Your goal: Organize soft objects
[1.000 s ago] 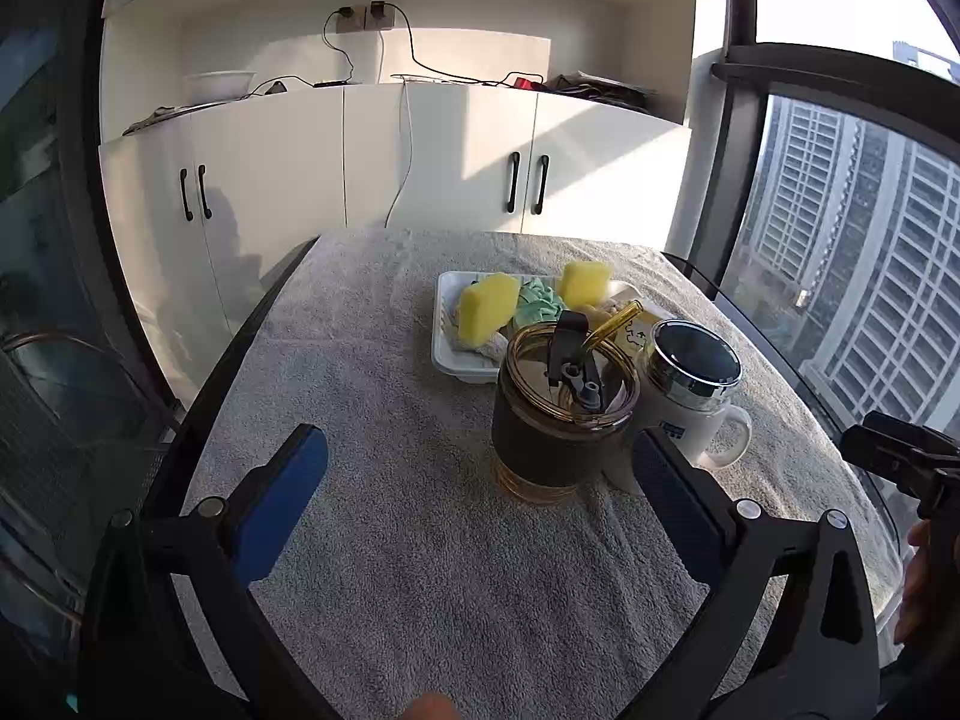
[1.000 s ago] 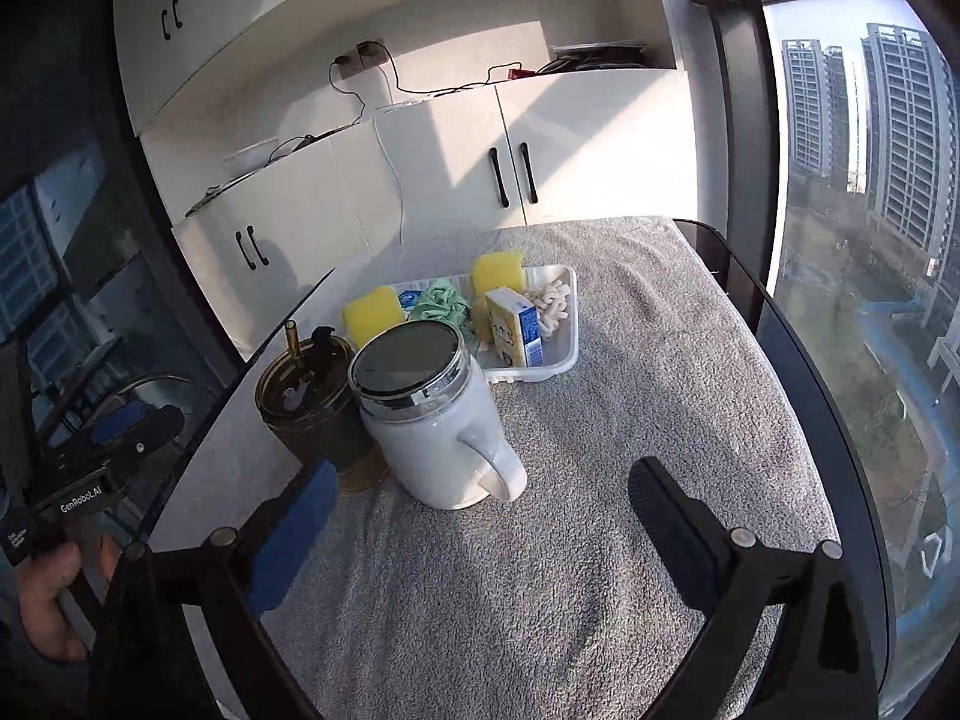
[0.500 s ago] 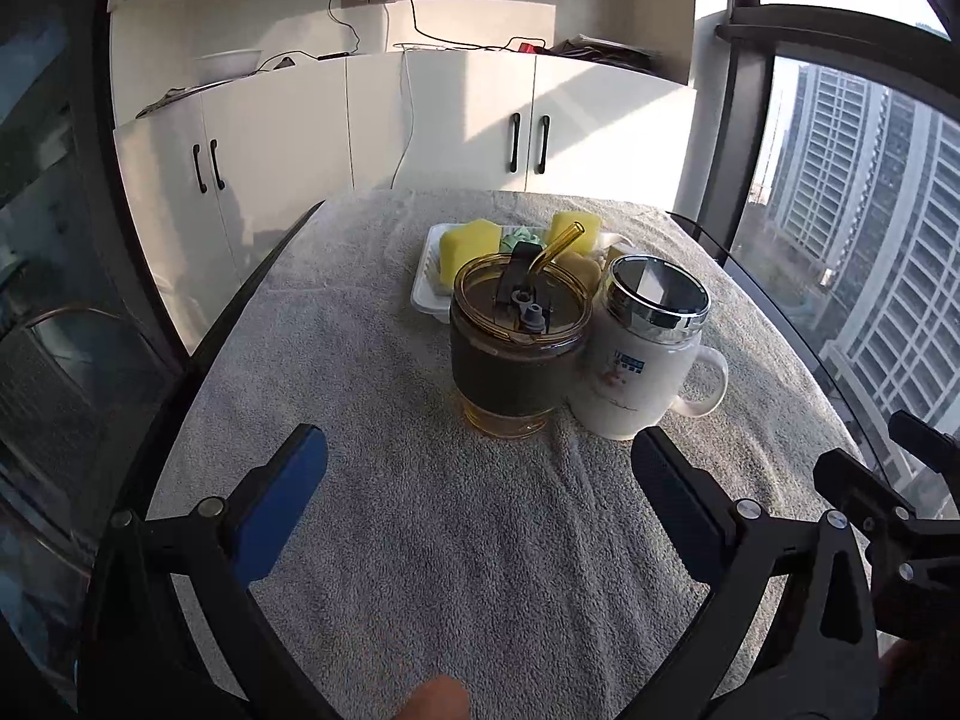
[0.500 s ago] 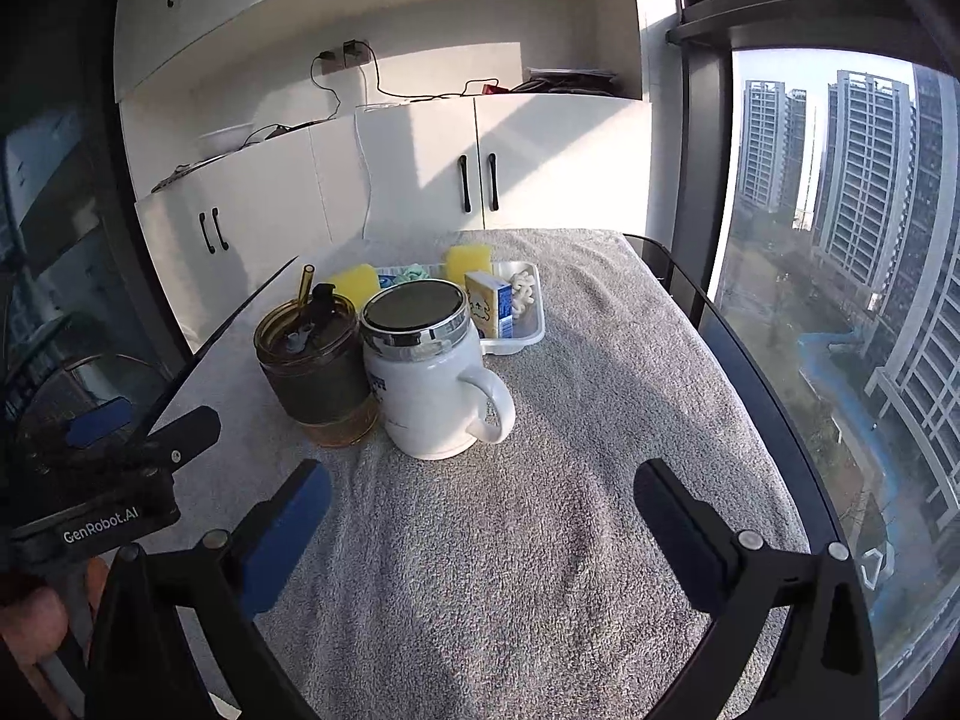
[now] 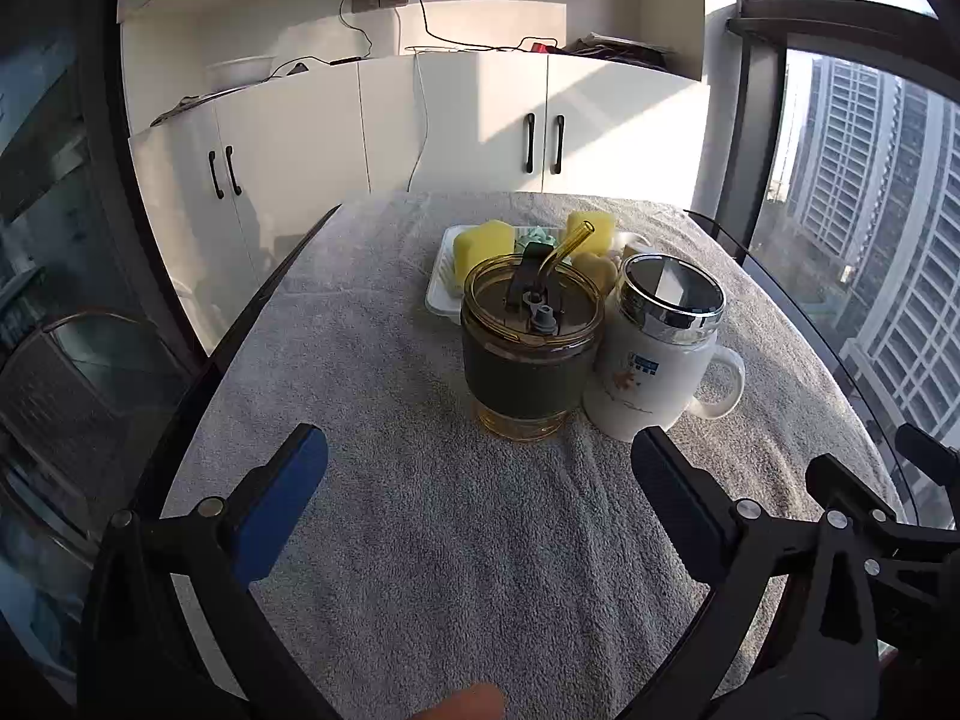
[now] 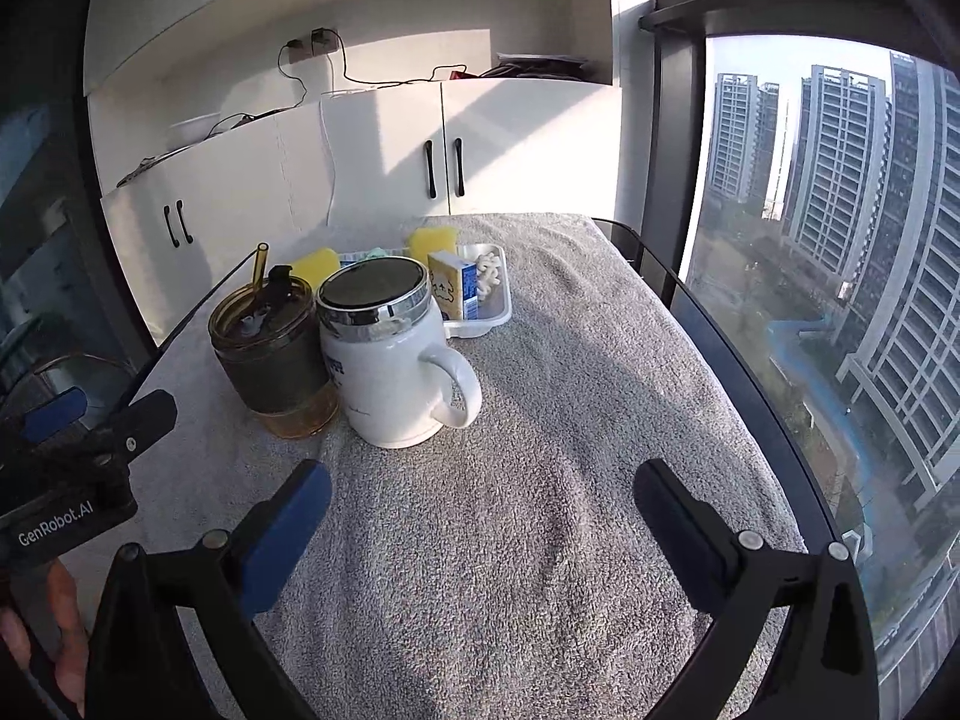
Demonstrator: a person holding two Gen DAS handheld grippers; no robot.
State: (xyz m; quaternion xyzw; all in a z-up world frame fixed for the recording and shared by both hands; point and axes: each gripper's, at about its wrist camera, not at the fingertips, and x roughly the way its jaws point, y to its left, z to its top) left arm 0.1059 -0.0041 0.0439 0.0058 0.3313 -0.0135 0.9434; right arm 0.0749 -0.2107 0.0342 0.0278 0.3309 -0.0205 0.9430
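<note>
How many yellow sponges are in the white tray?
2. One sponge sits at the tray's far left, the other sponge at the back middle. The cups in front may hide more.

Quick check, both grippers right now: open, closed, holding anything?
Left gripper: open, holding nothing, above the grey towel.
Right gripper: open, holding nothing.

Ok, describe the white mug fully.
The white mug looks ceramic, with a loop handle on its right and a shiny metal-rimmed lid with a dark flat top. Small blue print and a script mark show on its side. It stands upright on the grey towel, close against the amber tumbler, in front of the white tray. Neither gripper touches it.
</note>
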